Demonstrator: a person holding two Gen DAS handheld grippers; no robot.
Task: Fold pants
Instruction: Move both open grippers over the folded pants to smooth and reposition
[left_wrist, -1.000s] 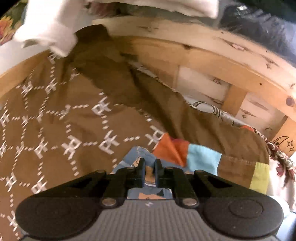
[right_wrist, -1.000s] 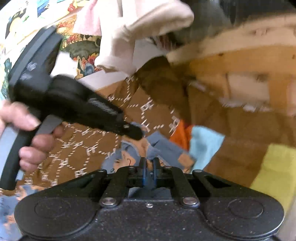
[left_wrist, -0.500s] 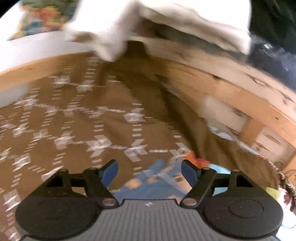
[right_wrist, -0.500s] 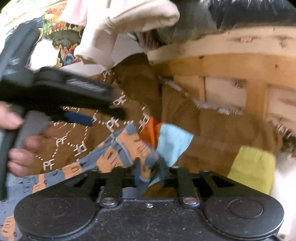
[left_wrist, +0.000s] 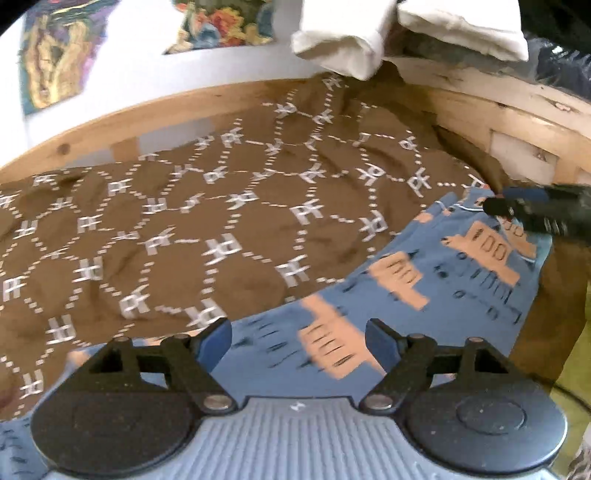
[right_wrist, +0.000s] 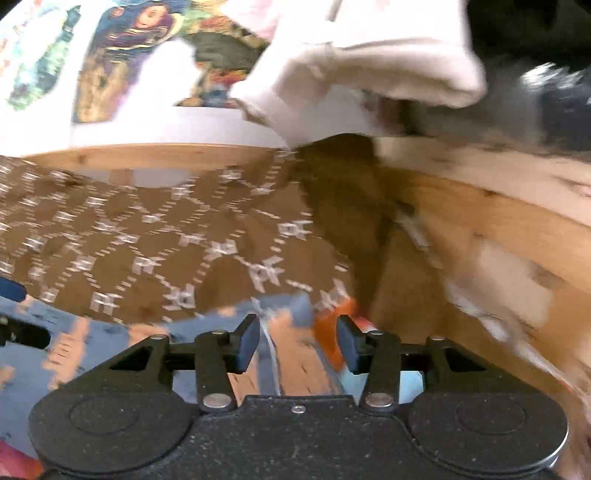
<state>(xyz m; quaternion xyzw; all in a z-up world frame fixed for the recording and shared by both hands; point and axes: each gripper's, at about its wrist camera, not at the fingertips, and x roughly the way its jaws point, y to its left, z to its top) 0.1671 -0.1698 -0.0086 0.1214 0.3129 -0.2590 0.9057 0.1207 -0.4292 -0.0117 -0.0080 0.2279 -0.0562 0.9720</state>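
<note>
The pants (left_wrist: 424, 295) are blue with orange block prints and lie flat on a brown patterned blanket (left_wrist: 221, 229). My left gripper (left_wrist: 297, 343) is open and empty just above the pants' near part. My right gripper (right_wrist: 295, 341) is open, with the pants' far corner (right_wrist: 291, 350) lying between its fingers, not pinched. The right gripper's fingers (left_wrist: 535, 210) also show in the left wrist view at the pants' far right corner.
A wooden bed frame (left_wrist: 498, 122) runs along the back and right. White folded cloth (left_wrist: 343, 40) hangs over the rail. A colourful patchwork cloth (right_wrist: 332, 321) lies under the pants' corner. Pictures hang on the white wall (right_wrist: 122, 66).
Both grippers have opened and let go of the pants. The left opened first and drew back leftward. The pants now lie spread on the blanket.
</note>
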